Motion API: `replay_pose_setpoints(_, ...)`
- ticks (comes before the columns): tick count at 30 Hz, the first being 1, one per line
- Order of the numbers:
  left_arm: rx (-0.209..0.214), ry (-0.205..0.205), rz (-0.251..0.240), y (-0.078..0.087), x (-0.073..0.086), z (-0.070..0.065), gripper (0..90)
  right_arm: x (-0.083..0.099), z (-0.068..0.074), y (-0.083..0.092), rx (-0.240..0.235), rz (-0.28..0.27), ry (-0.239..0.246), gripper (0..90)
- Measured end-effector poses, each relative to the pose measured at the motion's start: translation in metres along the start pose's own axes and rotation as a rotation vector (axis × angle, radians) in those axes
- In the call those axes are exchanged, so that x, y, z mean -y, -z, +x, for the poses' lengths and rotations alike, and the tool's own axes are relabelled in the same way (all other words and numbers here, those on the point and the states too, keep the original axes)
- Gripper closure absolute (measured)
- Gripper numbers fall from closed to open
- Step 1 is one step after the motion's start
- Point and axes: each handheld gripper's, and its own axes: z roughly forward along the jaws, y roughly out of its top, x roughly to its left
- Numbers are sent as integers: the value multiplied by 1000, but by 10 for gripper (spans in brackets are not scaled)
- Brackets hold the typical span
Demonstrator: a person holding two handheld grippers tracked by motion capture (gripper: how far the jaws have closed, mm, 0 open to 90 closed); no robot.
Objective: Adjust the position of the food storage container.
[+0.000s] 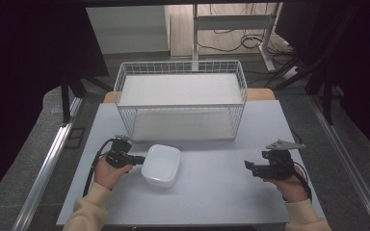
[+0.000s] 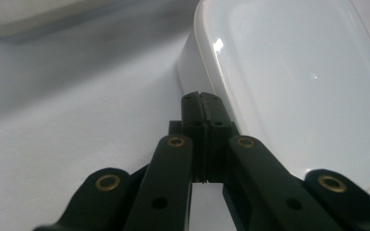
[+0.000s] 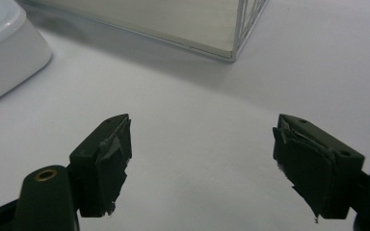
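**Closed left tongs at the edge of the white container, right tongs wide apart**

The white container (image 1: 161, 165) sits on the pale table (image 1: 212, 202), just in front of the wire basket (image 1: 180, 98) and slightly toward that basket's left end. It is a shallow, rounded-corner box with a smooth glossy top; whether that top is a lid or the box's own base cannot be told.

The left gripper (image 1: 140, 160) lies level at the container's left edge. In the left gripper view its jaws are pressed together with nothing visible between them, and the left gripper's tip (image 2: 203, 103) is right against the container (image 2: 294, 82) at the wall just under the rim. Whether the tip actually touches the wall or stops just short is hard to make out, since the jaws themselves cover that spot.

The right gripper (image 1: 248, 166) is held well to the right of the container, above bare table. In the right gripper view the right gripper's jaws (image 3: 202, 161) stand wide apart and empty, their pads frayed at the edges. That view cuts the container (image 3: 5, 53) off at the left, with one lower corner of the basket (image 3: 233, 45) beyond.

Both sleeves leave the high view at the bottom.
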Motion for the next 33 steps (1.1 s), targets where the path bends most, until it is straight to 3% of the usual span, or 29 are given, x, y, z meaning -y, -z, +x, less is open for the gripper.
replay_pose_setpoints(18,95,-33,21,-17,1,-26,900,-1,2,2,0,-10,8,208)
replay_pose_setpoints(33,140,-74,41,-30,0,-48,900,-2,4,3,-4,-12,13,208)
